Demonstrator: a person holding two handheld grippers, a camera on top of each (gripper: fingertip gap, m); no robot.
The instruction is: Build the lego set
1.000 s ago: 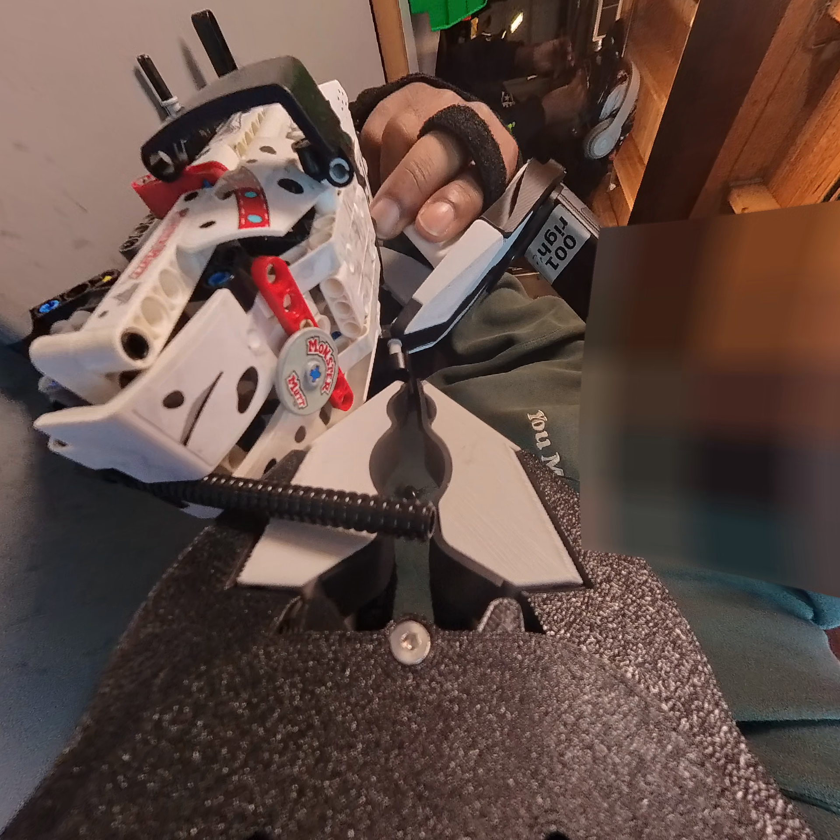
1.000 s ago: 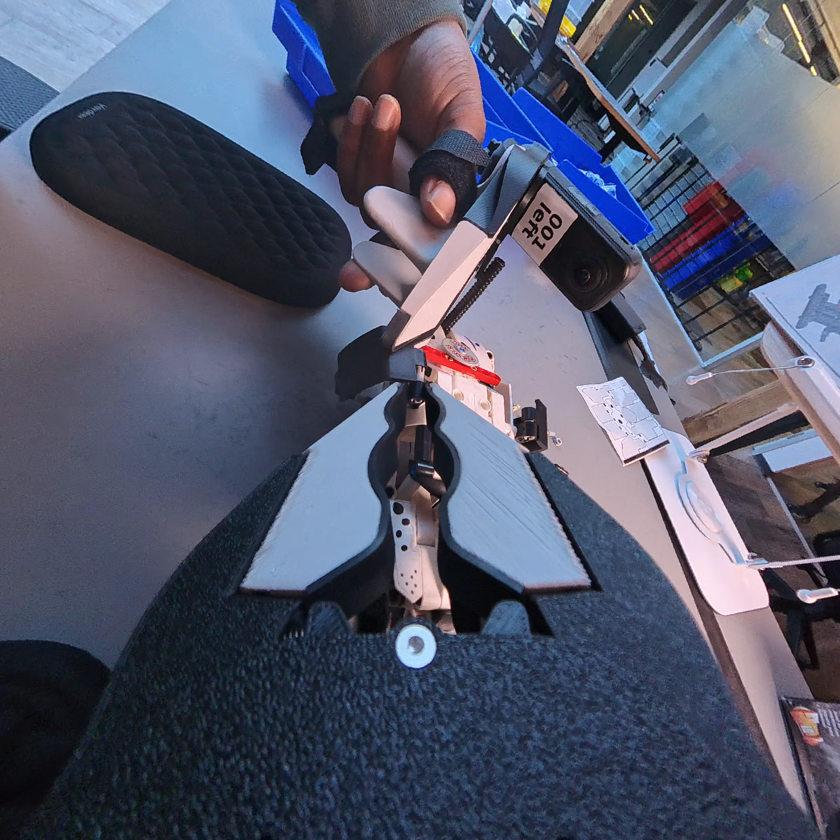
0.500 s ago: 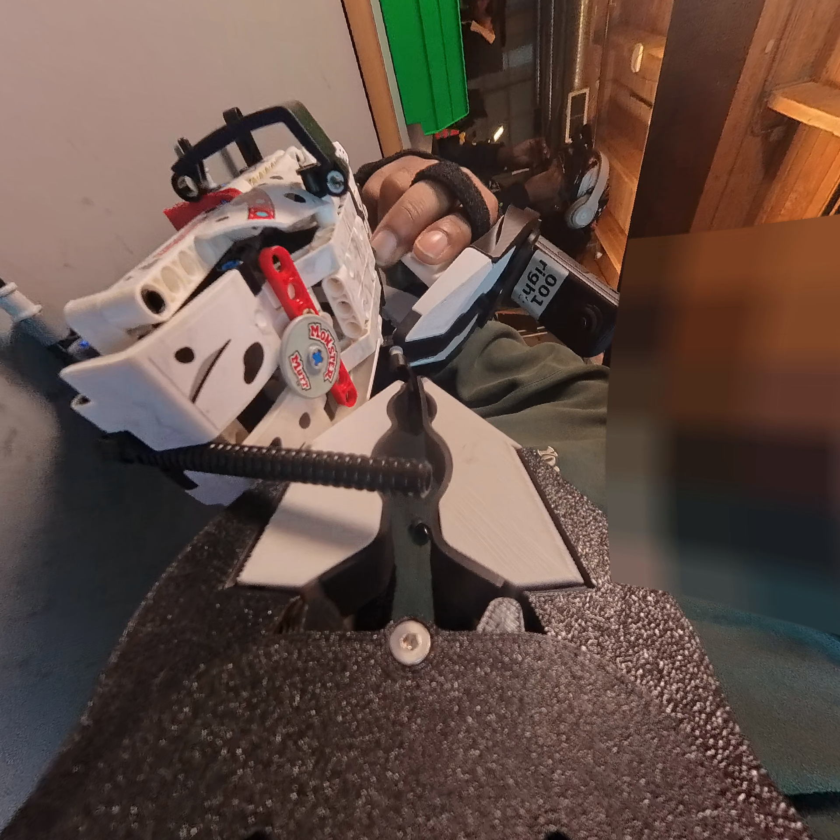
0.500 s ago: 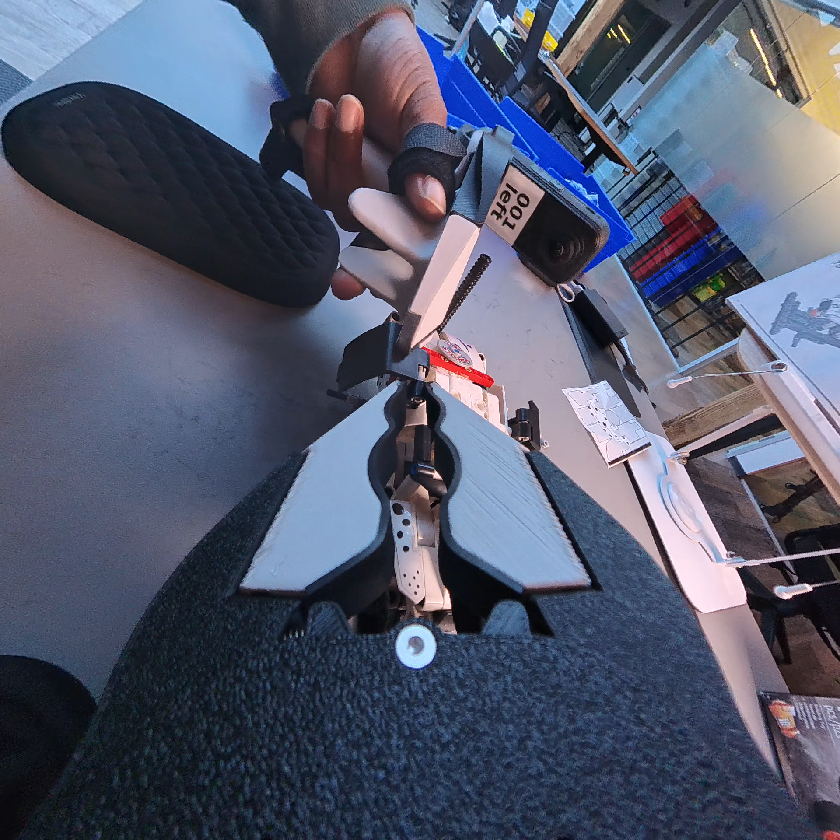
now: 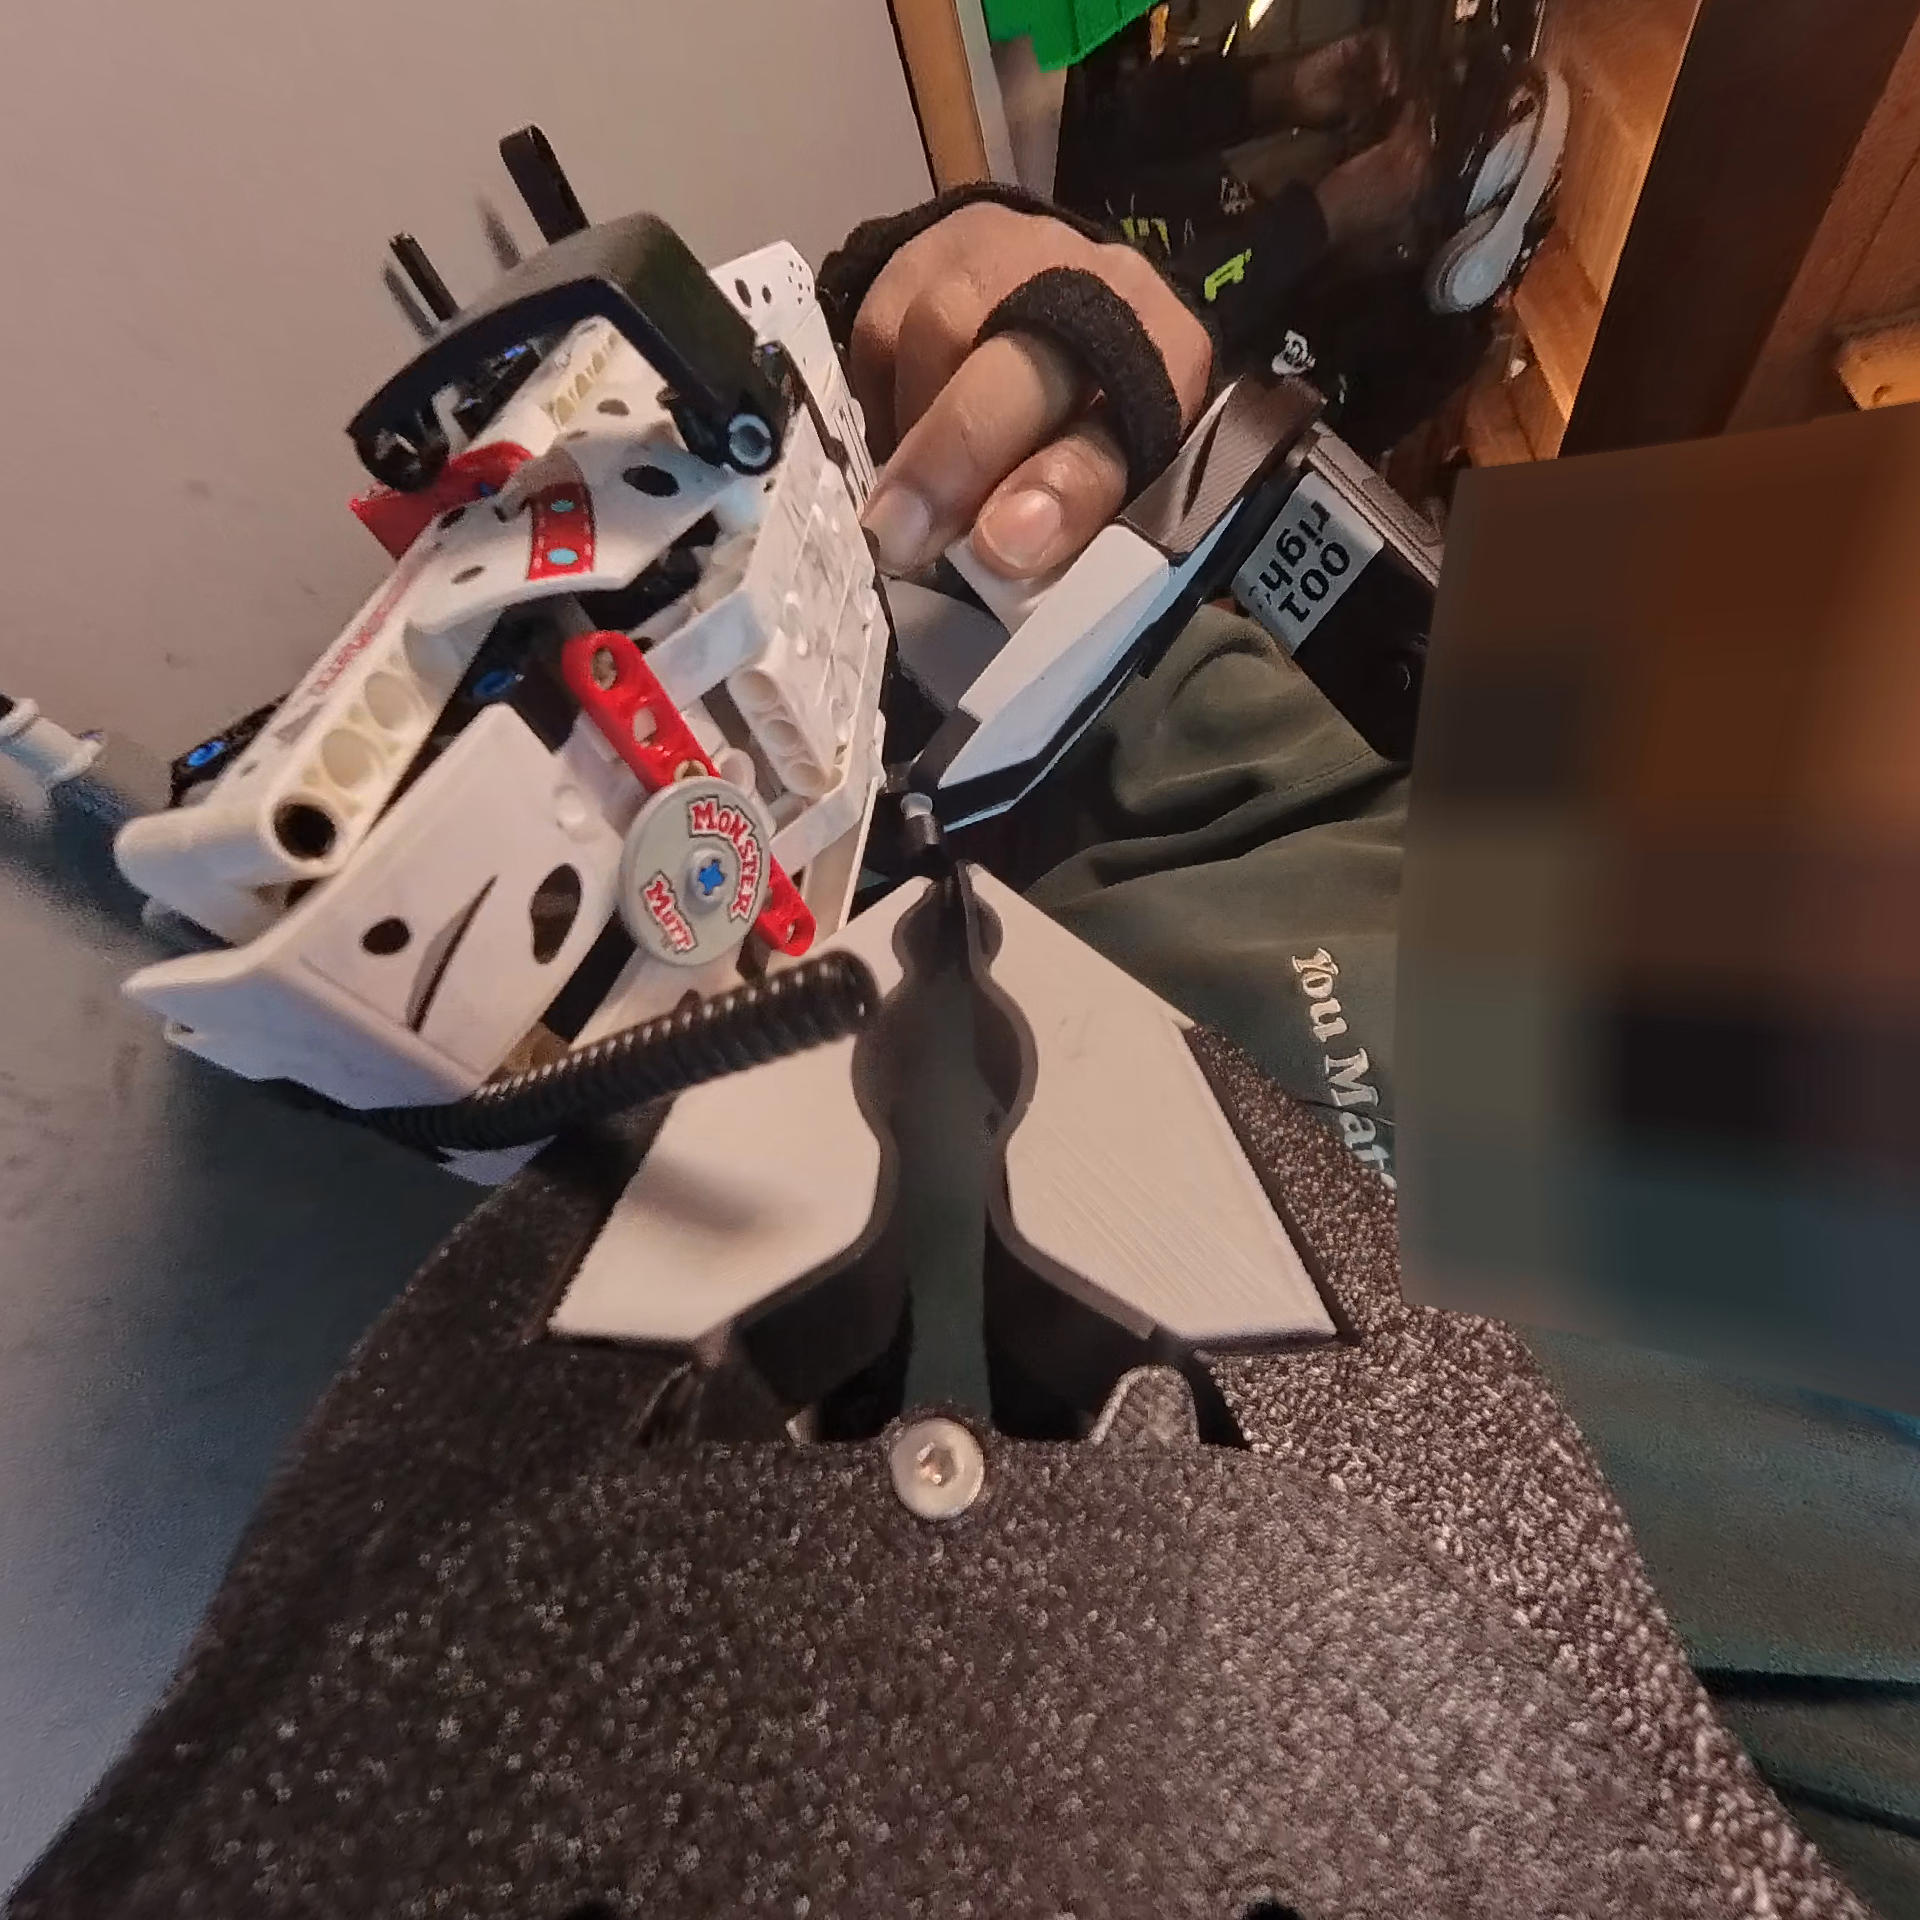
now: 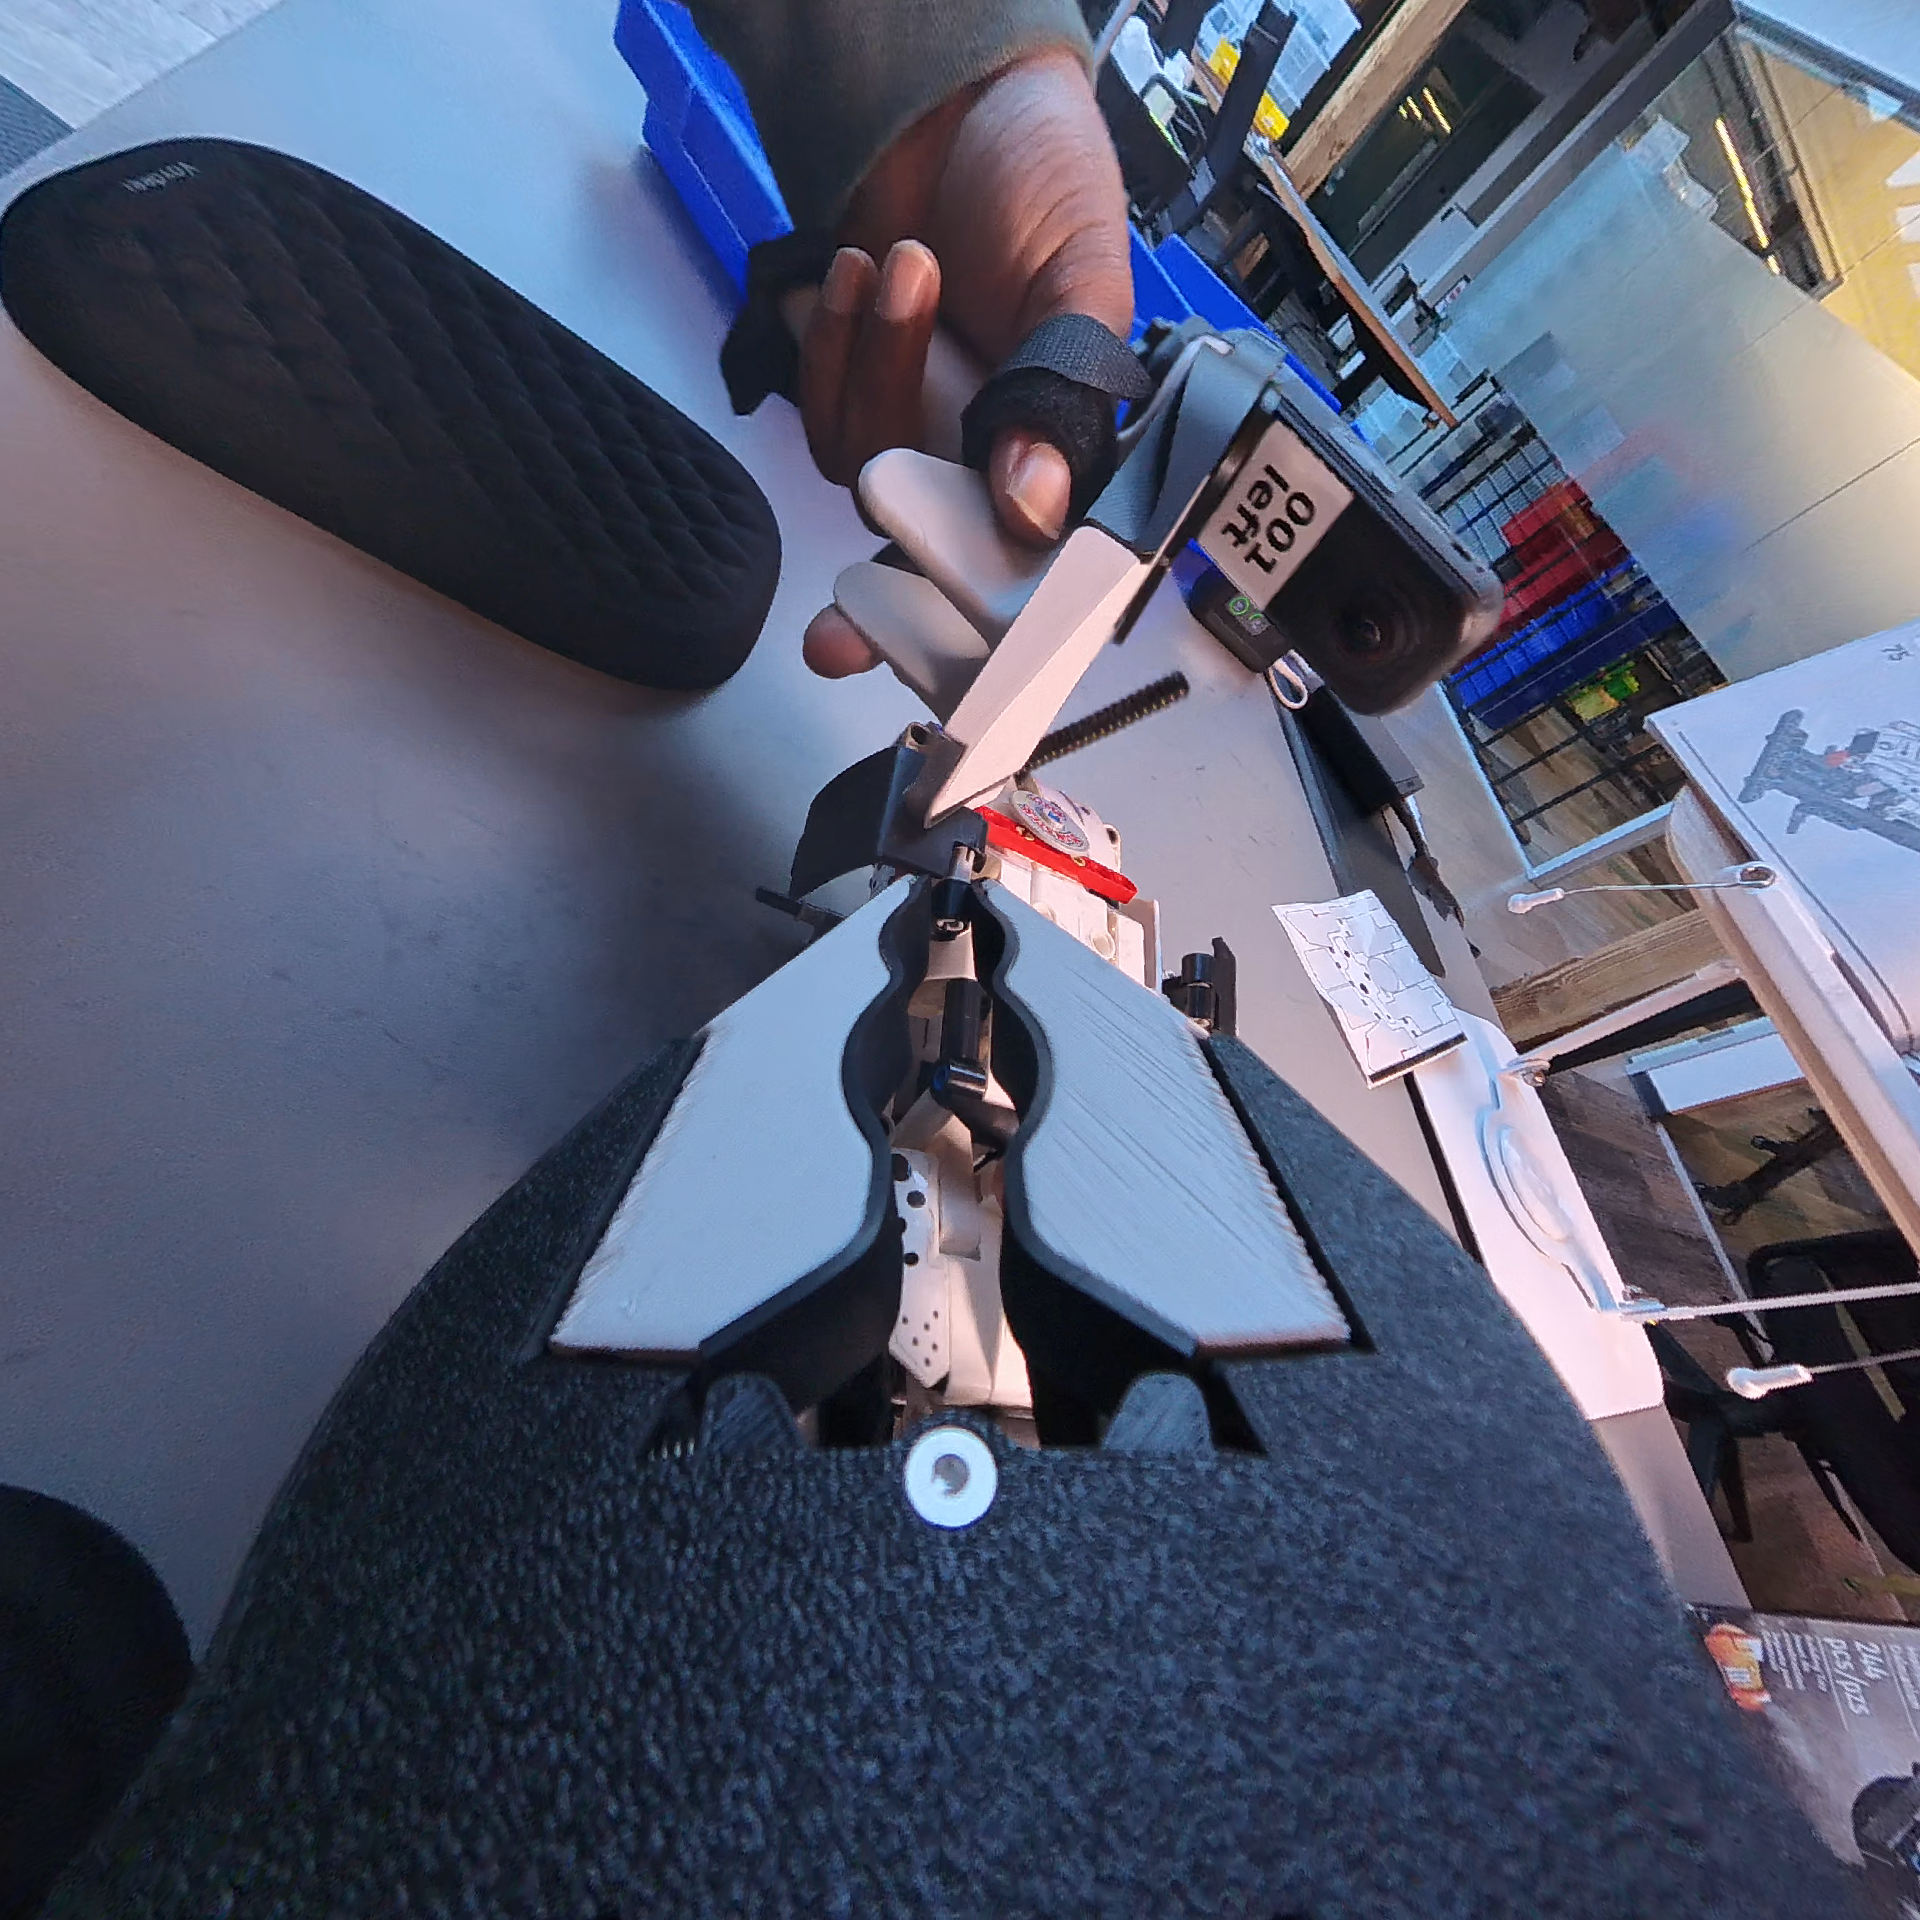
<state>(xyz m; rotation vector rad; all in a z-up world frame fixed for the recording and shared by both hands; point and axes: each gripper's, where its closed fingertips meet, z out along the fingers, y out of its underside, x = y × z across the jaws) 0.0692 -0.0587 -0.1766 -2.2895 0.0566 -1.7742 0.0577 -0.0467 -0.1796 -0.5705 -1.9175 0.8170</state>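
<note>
A white lego truck model (image 5: 499, 790) with red beams, a round grey disc and a black roll bar is held up off the table. My right gripper (image 6: 951, 894) is shut on it; white and black parts show between its fingers (image 6: 1143, 1143). It also shows in the left wrist view (image 5: 1049, 717), held by a hand. My left gripper (image 5: 951, 883) is shut, its tips pinching a small black pin (image 5: 920, 821) at the model's edge. It also shows in the right wrist view (image 6: 935, 805), tips against the model's black end piece. A black ribbed hose (image 5: 675, 1049) hangs from the model across my left finger.
A black padded wrist rest (image 6: 395, 416) lies on the grey table at the far left, with blue bins (image 6: 707, 156) behind it. A sticker sheet (image 6: 1371, 987), a white stand (image 6: 1538, 1195) and an instruction booklet (image 6: 1818, 831) are to the right. A person's green sweater (image 5: 1195, 831) is close behind the model. My two grippers' fingertips are within a few centimetres of each other.
The model and both grippers have tilted together. The hose's free end has swung up and left off the gap between my left fingers. Both grippers stay shut.
</note>
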